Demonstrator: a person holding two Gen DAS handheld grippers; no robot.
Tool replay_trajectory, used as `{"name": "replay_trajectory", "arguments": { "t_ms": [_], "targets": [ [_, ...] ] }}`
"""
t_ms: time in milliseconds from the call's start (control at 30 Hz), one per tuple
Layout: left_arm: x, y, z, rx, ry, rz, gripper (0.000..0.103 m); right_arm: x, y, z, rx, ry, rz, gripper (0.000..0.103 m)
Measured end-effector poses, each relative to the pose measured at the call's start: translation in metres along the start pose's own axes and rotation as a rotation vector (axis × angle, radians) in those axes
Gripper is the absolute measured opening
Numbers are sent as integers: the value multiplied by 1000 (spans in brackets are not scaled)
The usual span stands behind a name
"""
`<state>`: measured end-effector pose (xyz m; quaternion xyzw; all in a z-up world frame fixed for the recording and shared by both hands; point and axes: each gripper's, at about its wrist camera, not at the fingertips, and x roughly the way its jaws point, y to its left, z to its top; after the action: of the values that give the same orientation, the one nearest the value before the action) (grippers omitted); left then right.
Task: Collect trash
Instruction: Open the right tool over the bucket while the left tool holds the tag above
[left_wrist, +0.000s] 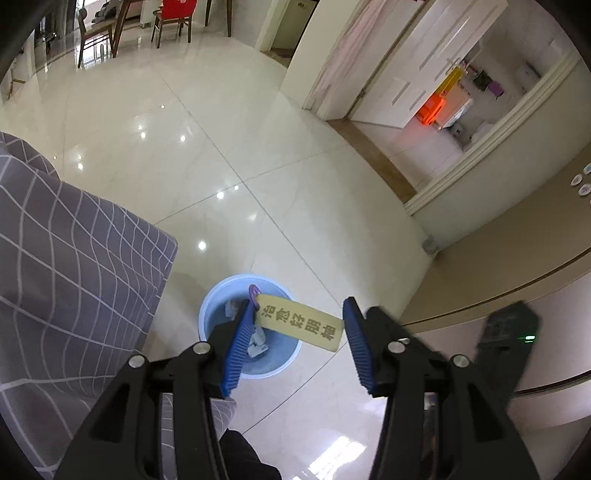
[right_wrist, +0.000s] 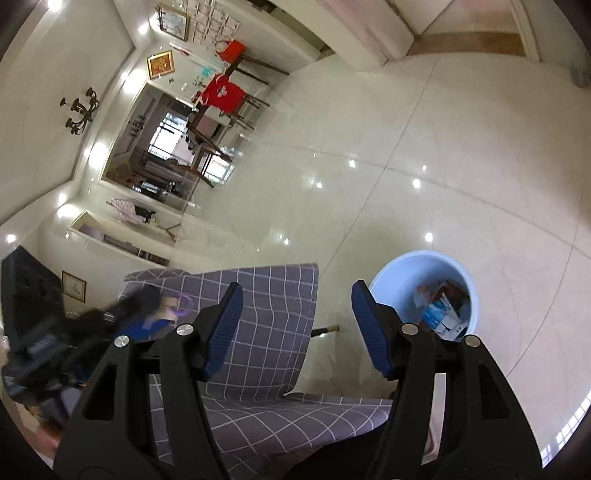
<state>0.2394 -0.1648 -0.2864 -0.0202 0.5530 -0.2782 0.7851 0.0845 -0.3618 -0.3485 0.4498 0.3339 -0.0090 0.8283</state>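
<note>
The left gripper (left_wrist: 295, 336) is spread wide above a light-blue trash bin (left_wrist: 280, 363) that stands on the glossy cream tile floor (left_wrist: 207, 155). Between its blue ribbed fingers (left_wrist: 236, 347) sits a yellow paper tag (left_wrist: 301, 325) printed with dark characters, a small purple loop (left_wrist: 253, 291) at its far end; the tag's loop end lies against the left finger while its other end stops just short of the right finger, so nothing is pinching it, and whether it is resting on the finger or in the air cannot be told. Inside the bin lie crumpled bits of paper and packaging (left_wrist: 256, 345). To the left of the bin is a grey cloth with a white grid pattern (left_wrist: 74, 266), draped over furniture. In the right wrist view, the right gripper (right_wrist: 297, 325) is likewise released, its blue fingers (right_wrist: 371, 332) wide apart with nothing between them, held over the same grid cloth (right_wrist: 258, 310). The bin (right_wrist: 406, 266) shows to its right on the floor (right_wrist: 443, 147), holding a blue-and-white carton and other wrappers (right_wrist: 443, 314). At the left edge the left gripper appears as a dark motion-blurred shape (right_wrist: 122, 314) beside the tag's purple loop (right_wrist: 184, 304). A dining table with chairs, one covered in red (right_wrist: 223, 94), stands well apart in the background.
</note>
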Motion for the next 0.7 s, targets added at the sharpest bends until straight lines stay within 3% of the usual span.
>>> {"name": "replay_trajectory", "arguments": {
  "t_ms": [100,267,600,667,700],
  "targets": [
    [1,3,-8,13,1,11,49,-18,3,0,-11,-49,-4,61],
    [-2,-13,-13,120,-48,72,49,-38,16,3,-61,-121,-16,62],
    [-7,-24,-7,143,-77,60,53,-59,29,8,-69,-187,3,64],
    [-10,-26,-4,136,-71,51,85,-67,32,8,-76,-208,10,64],
    [-14,-27,-4,136,-84,52,85,-71,33,9,-81,-214,12,64]
  ]
}}
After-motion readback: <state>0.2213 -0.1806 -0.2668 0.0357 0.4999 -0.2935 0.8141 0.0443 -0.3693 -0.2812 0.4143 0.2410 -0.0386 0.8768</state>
